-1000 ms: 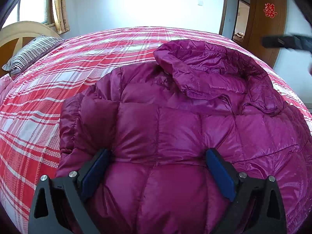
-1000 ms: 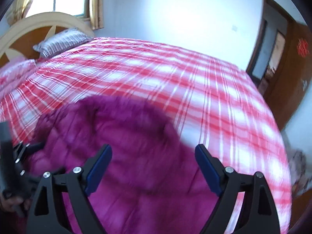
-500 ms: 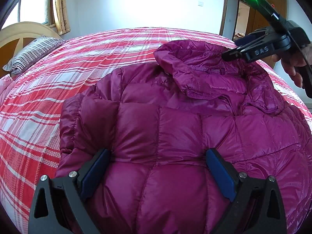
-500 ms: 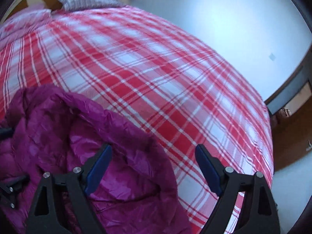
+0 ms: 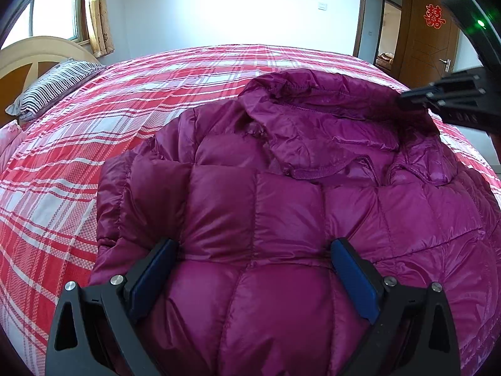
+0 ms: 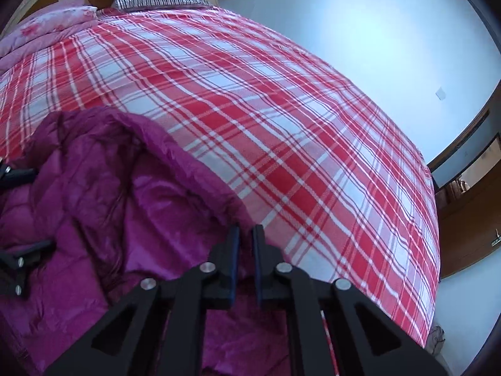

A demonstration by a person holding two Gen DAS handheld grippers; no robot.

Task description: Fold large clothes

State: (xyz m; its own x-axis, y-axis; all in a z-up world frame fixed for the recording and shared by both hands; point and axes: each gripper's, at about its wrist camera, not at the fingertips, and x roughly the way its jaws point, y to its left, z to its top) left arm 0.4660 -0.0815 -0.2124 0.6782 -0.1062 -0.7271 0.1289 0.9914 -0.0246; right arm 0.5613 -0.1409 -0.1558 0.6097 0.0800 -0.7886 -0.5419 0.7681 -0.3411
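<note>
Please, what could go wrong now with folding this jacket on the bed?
1. The right gripper has its jaws shut at the edge of the jacket; the fabric looks glossy, so it may slip out when pulled.
2. The left gripper is open and only presses on the puffy body, so the jacket may slide over the bedspread instead of folding.
3. The hood lies bunched and may leave a lump inside the fold.

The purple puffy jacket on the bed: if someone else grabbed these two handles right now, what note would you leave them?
Left gripper: open, pressed down on the jacket body, clamping nothing.
Right gripper: shut on the jacket's far edge by the hood.
The jacket lies spread on the plaid bedspread, sleeves apparently tucked in.
Done: edge gripped.
Left: probably fold that end over the body, then tidy.
</note>
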